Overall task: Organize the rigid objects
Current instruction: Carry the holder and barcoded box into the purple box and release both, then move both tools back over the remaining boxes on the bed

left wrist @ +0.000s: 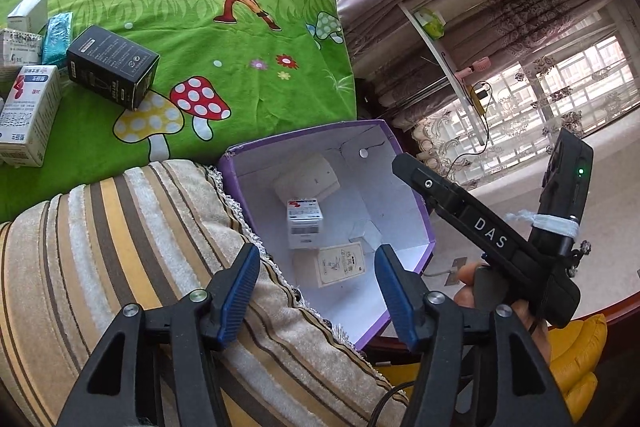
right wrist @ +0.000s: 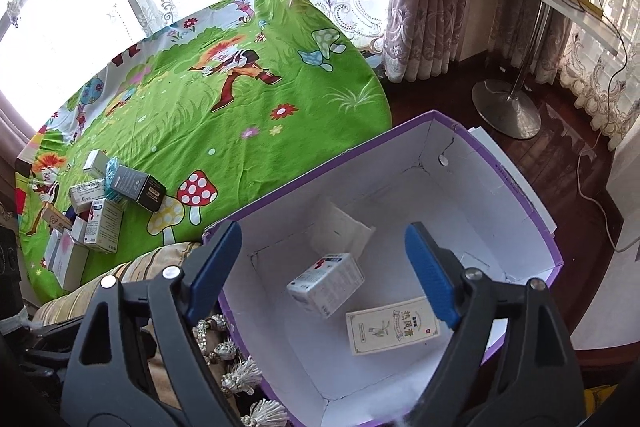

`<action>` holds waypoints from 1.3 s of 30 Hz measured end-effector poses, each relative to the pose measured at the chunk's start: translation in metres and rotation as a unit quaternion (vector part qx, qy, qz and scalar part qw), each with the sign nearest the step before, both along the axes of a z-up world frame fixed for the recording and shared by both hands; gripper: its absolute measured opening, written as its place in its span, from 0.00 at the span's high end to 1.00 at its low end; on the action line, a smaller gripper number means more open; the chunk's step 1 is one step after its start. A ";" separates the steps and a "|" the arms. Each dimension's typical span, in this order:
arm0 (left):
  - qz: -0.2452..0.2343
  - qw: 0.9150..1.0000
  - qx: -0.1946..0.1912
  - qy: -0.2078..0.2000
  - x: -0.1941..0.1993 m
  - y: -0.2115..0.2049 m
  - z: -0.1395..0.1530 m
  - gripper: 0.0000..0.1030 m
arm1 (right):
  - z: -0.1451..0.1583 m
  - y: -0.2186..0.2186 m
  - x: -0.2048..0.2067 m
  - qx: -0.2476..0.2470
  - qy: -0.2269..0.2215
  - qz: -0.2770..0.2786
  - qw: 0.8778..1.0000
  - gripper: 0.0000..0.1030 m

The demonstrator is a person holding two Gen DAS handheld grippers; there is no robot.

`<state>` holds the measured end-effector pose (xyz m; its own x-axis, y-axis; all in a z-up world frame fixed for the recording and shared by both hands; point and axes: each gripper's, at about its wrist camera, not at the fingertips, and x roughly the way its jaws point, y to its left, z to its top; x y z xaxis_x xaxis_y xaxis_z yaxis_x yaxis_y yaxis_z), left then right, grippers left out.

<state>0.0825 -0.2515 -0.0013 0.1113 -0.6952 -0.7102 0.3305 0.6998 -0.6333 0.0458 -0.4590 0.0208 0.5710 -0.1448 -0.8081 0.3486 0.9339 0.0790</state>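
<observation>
Both tools open wide, nothing held. Left tool (left wrist: pixel 318 291) hangs over the near rim of the purple storage box (left wrist: pixel 424 211), above a striped cushion (left wrist: pixel 120 247). Right tool (right wrist: pixel 324 271) hangs directly over the box interior (right wrist: pixel 532 211).

Inside the box: white medicine carton (right wrist: pixel 326 281) at centre, lying tilted; cream flat packet (right wrist: pixel 394 325) at its 4 o'clock, just beside it; white pouch (right wrist: pixel 340 231) at its 12 o'clock, against the far wall.

Remaining boxes sit in a cluster on the green cartoon sheet (right wrist: pixel 240 107), at 9 o'clock from the box, well apart. Black carton (right wrist: pixel 138 187) lies on its side at the cluster's edge; red-and-white carton (left wrist: pixel 28 115) next to it; teal packet (left wrist: pixel 58 37) behind.
</observation>
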 end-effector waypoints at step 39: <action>0.156 0.982 0.073 -0.082 -0.008 0.210 0.009 0.32 | 0.006 0.090 0.023 -0.020 -0.012 0.163 0.986 0.09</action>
